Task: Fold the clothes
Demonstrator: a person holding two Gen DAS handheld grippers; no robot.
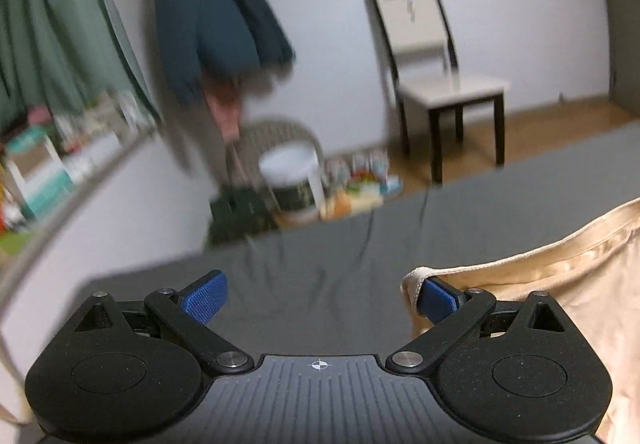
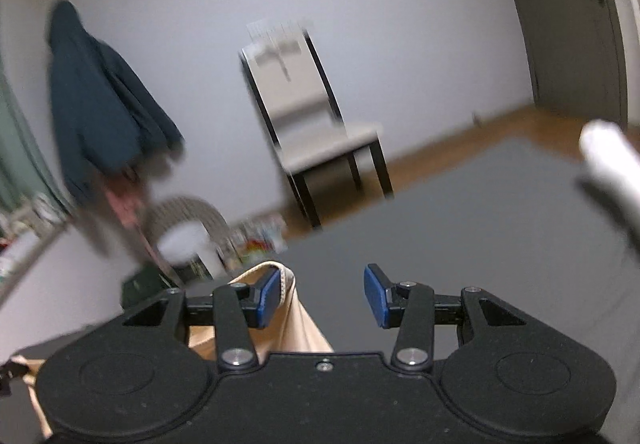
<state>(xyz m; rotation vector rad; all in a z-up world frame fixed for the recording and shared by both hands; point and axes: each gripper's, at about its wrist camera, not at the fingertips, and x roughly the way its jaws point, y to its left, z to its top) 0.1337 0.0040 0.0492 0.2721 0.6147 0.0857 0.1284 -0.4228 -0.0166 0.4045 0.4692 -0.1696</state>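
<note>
A shiny beige satin garment (image 1: pixel 560 276) lies on the dark grey surface (image 1: pixel 320 264) at the right of the left wrist view. My left gripper (image 1: pixel 320 298) is open wide; a corner of the garment drapes over its right blue pad (image 1: pixel 438 302), while the left pad (image 1: pixel 206 298) is bare. In the right wrist view the same beige garment (image 2: pixel 298 320) rises beside the left pad (image 2: pixel 268 298) of my right gripper (image 2: pixel 322 296), which is also open with its hem touching that pad. Both views are blurred.
A white chair (image 1: pixel 432 75) stands on the wooden floor beyond the grey surface. A dark blue jacket (image 1: pixel 212 11) hangs on the wall, with a wicker basket and white bin (image 1: pixel 292 175) below. A white blurred object (image 2: pixel 612 163) juts in at the right.
</note>
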